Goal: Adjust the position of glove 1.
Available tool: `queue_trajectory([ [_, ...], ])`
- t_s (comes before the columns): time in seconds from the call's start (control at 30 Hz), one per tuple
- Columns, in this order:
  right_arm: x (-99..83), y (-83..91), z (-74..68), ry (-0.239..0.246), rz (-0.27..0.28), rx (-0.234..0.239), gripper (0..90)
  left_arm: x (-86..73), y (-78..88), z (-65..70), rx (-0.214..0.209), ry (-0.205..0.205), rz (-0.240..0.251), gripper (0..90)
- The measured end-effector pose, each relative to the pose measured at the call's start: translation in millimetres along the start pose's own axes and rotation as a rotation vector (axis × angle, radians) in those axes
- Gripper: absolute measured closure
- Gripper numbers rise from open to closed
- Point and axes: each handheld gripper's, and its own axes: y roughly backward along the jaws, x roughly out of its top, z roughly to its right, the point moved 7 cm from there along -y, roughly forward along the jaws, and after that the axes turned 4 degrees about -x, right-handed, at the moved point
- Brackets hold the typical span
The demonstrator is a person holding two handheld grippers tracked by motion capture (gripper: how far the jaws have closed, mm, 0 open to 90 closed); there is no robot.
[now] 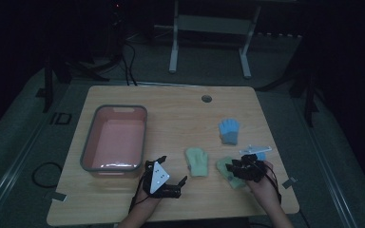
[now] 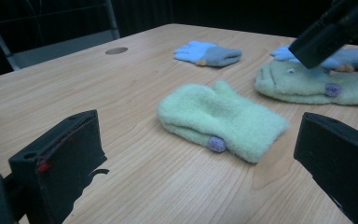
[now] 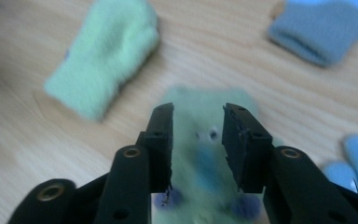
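Here the right claw [image 3: 196,140] hovers over the green mitten [image 3: 205,154] with a face, jaws apart, gripping nothing. The left claw [image 2: 200,168] rests wide open beside the pink tub [image 1: 115,138], facing the plain mitten [image 2: 221,121].

Pink tub w/ grey rim [image 1: 91,142] at table [image 1: 180,109] left, blue mitten [image 1: 229,131] far right.

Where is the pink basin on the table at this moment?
In the high view the pink basin sits on the table's left half, just beyond the left gripper.
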Motion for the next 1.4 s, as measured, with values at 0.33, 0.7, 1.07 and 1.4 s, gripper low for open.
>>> queue_trajectory([
  [0.33, -23.2, -13.8, 7.6, 0.068, -0.013, -0.049, 59.0, 0.0, -0.1, 0.2, 0.005, 0.001, 0.0, 1.4],
  [0.7, -20.5, -13.7, -3.8, 0.084, 0.008, -0.111, 83.3, 0.0, -0.3, 0.1, 0.008, 0.001, -0.001, 1.4],
  [1.07, 21.1, 14.6, -0.8, -0.101, 0.123, -0.172, 83.6, 0.0, -0.3, 0.1, 0.005, 0.001, 0.0, 1.4],
  [1.4, 30.9, 1.3, 6.9, -0.19, 0.097, -0.227, 83.5, 0.0, -0.3, 0.3, 0.004, 0.0, -0.001, 1.4],
])
